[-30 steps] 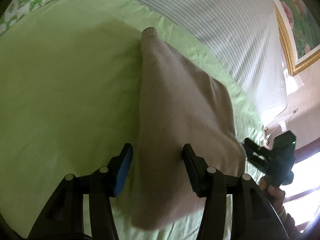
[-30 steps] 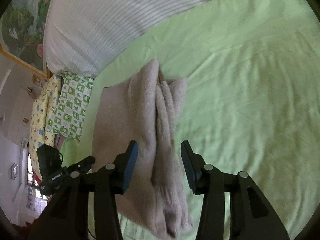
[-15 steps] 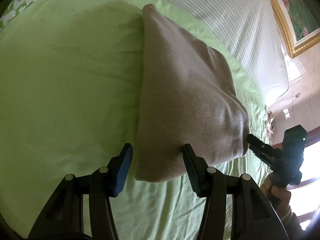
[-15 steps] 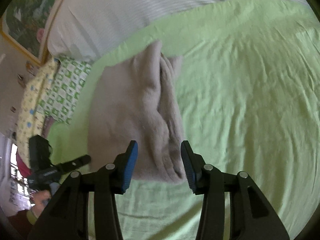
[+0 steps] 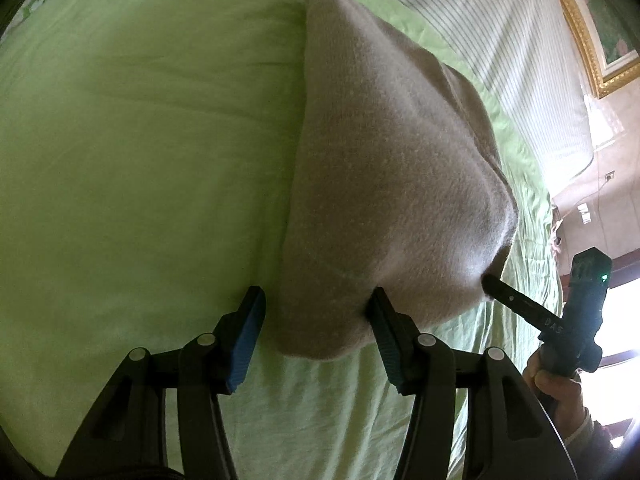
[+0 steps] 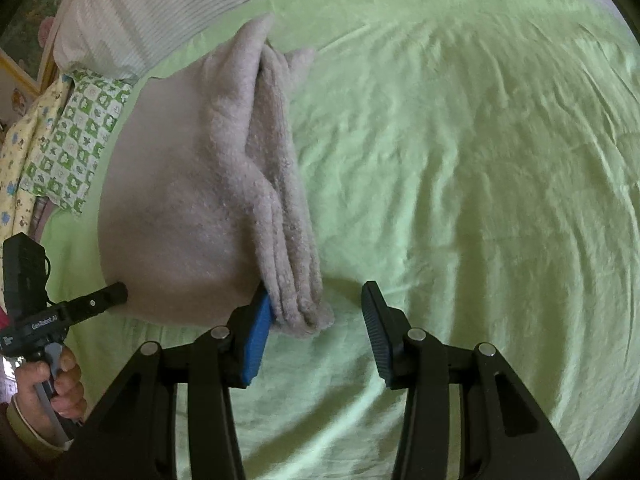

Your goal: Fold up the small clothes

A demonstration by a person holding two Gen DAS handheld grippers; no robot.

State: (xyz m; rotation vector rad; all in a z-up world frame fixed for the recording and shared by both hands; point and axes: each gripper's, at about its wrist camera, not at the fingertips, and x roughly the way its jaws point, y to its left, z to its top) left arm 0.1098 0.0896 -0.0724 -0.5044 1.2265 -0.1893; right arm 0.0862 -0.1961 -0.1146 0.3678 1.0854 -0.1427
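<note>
A beige fleece garment [image 5: 384,168] lies folded lengthwise on the green bedsheet [image 5: 140,160]. Its near left corner sits between the jaws of my left gripper [image 5: 316,296], which are opening; the left pad stands clear of the cloth. In the right wrist view the garment [image 6: 192,208] shows stacked folded layers [image 6: 288,216] along its right edge. My right gripper [image 6: 316,290] is open at that near right corner; its blue left pad [image 6: 256,328] touches the layers and the other finger is apart. Each gripper shows in the other's view: right gripper [image 5: 520,308], left gripper [image 6: 92,304].
A striped white pillow or cover [image 5: 500,40] lies beyond the garment at the head of the bed. A green-and-white patterned cloth [image 6: 76,140] and a yellow one [image 6: 24,152] lie at the bed's left edge. A gold picture frame [image 5: 588,52] hangs behind. Wrinkled sheet [image 6: 480,160] spreads right.
Both grippers have come down and drawn back toward the garment's near edge. The cloth reached past the fingers earlier and now ends at the fingertips, lying flatter on the sheet.
</note>
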